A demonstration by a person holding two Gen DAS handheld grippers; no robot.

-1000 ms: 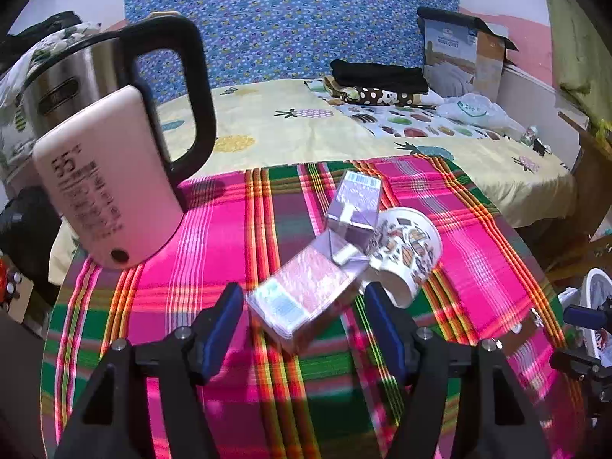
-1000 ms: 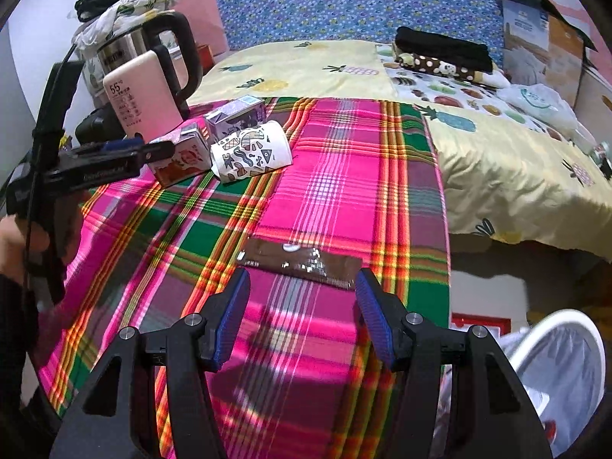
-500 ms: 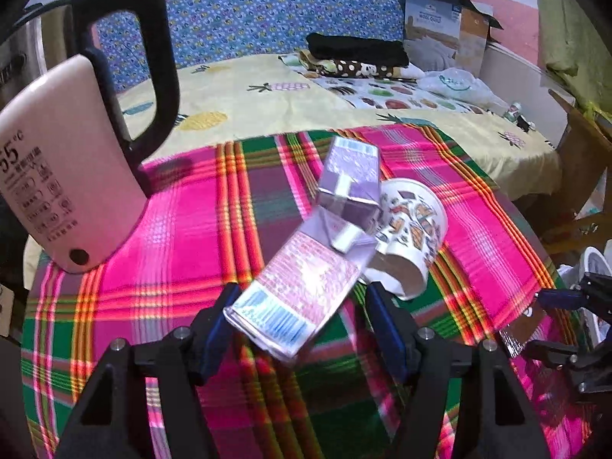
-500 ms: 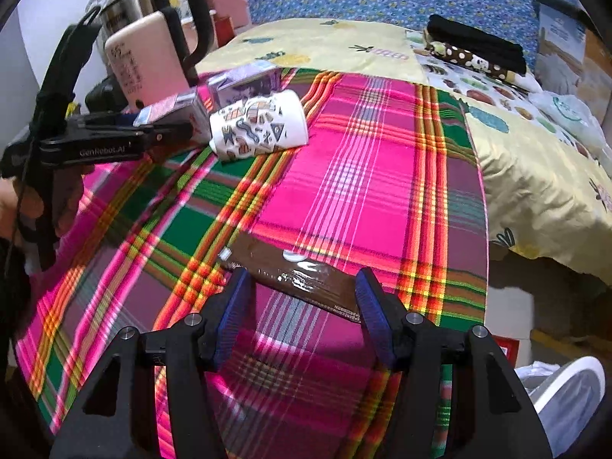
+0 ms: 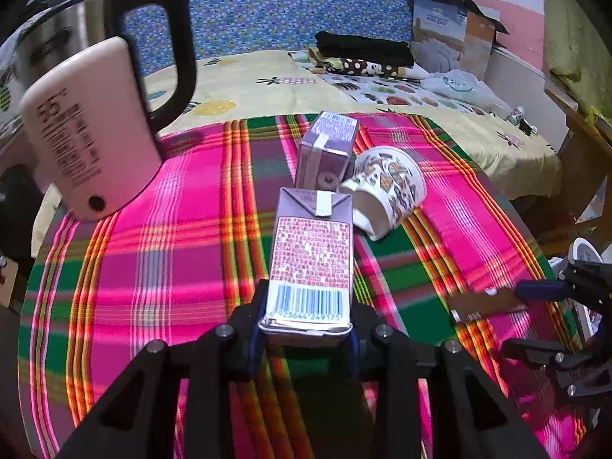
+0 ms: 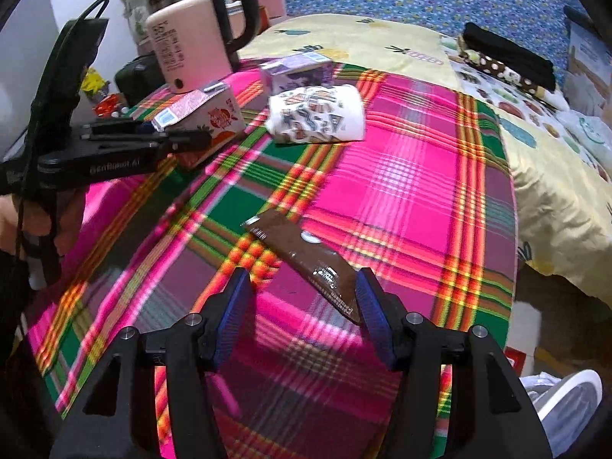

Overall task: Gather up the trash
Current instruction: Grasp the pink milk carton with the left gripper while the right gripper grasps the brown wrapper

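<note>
My left gripper [image 5: 306,325] is shut on a purple drink carton [image 5: 311,256], gripping its barcode end; it also shows in the right wrist view [image 6: 199,113]. A second purple carton [image 5: 325,149] and a tipped patterned paper cup [image 5: 390,187] lie beyond it on the plaid tablecloth [image 5: 153,267]. My right gripper [image 6: 302,298] is open, its jaws straddling the near end of a brown wrapper [image 6: 306,256] lying flat on the cloth. The wrapper also shows in the left wrist view [image 5: 485,302].
A pink and steel electric kettle [image 5: 88,122] stands at the table's left back. A bed with a yellow sheet [image 5: 267,80], folded clothes and a box lies behind. A white fan [image 6: 566,397] stands on the floor at the right.
My left gripper has closed on the near carton and turned it straight. My right gripper has moved forward so the brown wrapper's end lies between its jaws.
</note>
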